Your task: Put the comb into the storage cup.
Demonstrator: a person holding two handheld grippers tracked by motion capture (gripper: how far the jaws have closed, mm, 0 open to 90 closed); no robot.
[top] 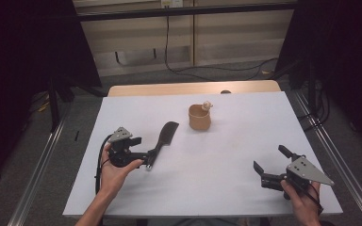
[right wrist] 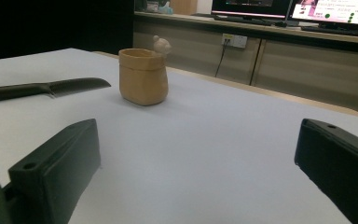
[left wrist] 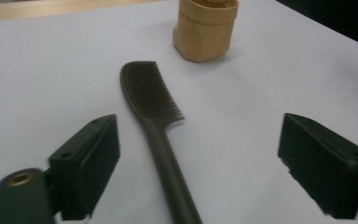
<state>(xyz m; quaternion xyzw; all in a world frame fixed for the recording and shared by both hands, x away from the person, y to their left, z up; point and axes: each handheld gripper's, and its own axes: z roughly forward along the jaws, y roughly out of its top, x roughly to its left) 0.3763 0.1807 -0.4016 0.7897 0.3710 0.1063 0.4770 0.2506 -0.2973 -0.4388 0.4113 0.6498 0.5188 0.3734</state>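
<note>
We see the long black plastic comb point(left wrist: 154, 126) lying flat on the white table sheet point(top: 217, 160), probably put there on purpose, w/ its teeth end pointing to the small tan paper-like cup point(top: 200, 117). The left gripper point(top: 147, 159) has its jaws wide, and the pads do not press on anything; the comb handle runs between them, approx. in the middle and low, so nothing is held. The right gripper point(top: 269, 164) also stands wide open w/ nothing in it, well apart at the other side, we think only waiting.
</note>
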